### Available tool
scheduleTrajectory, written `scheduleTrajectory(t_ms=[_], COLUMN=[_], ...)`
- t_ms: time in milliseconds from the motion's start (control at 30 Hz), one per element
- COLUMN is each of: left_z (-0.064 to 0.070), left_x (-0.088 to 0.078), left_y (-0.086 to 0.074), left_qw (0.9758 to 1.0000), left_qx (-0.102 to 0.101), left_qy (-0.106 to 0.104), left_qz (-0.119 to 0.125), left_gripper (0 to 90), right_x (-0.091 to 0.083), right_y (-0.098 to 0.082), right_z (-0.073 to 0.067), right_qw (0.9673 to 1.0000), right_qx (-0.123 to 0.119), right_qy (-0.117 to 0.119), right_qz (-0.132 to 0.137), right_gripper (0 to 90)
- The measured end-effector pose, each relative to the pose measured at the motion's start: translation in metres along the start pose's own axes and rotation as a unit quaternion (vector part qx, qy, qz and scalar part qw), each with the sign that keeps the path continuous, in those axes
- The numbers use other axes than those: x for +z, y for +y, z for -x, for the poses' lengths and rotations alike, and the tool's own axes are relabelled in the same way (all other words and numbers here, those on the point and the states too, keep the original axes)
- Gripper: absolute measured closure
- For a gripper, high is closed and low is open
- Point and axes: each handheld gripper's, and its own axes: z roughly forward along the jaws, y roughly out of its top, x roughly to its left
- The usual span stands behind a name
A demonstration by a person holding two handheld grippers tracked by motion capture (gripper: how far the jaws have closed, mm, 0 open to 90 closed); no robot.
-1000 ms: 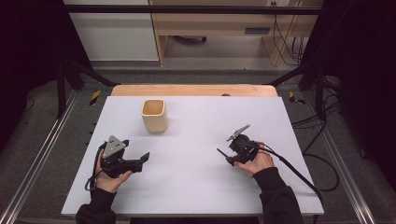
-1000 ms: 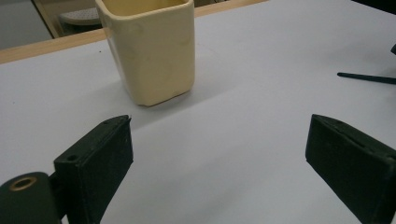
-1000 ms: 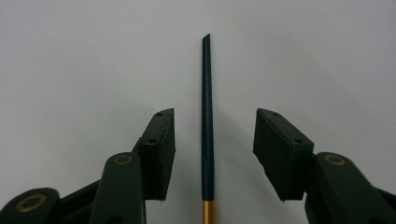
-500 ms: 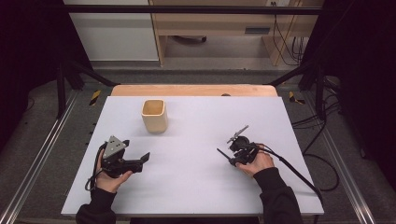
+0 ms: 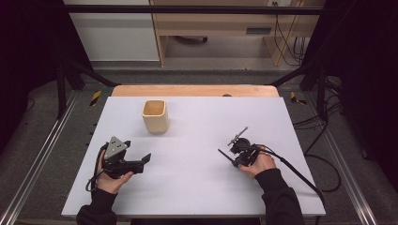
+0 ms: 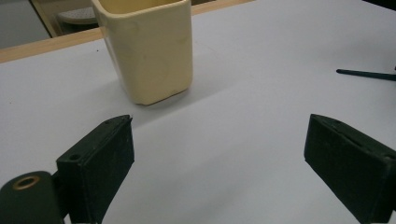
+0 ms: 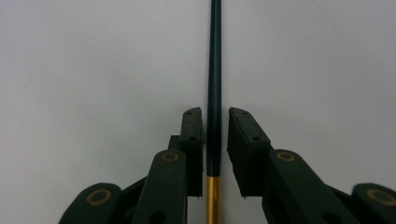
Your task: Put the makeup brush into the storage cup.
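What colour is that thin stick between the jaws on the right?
The stick is dark, blackish blue-green, with a gold section near its lower end; the right gripper view shows it best.

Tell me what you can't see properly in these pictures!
- Inside the cup: the high view shows a little of it; in the left gripper view the top edge cuts off its rim.
- The dark stick: the right gripper view cuts off both ends, and it looks tiny from above.
- Right tongs: a thin gap shows beside the stick, so whether they pinch it is unclear.
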Motion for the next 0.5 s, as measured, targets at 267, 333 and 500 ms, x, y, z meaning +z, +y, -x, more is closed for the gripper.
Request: scheduleTrajectory(t_ms=[267,333,500], left_z=[0.0002,0.0002,0.0007], left_x=[0.0001,0.0001,0.0004], left_y=[0.0000,0.0000,0.0000], left_qw=[1.0000,1.0000,1.0000], left_qx=[0.000,0.003,0.004], left_qy=[0.000,0.000,-0.001], left_qz=[0.000,-0.002,-0.004], left_gripper=[8.3,8.3,8.5], right_x=[0.0028,0.0027,0.0031], right_y=[0.0005,0.0006,0.0019], right_z=[-0.0016,-0.0014,-0.0014], right_qw=[1.0000,0.9999,0.9998], right_qx=[-0.001,0.000,0.006], right_qy=[0.000,0.003,0.007], right_qz=[-0.009,-0.011,-0.017], right_gripper=[79.5,80.2,81.6])
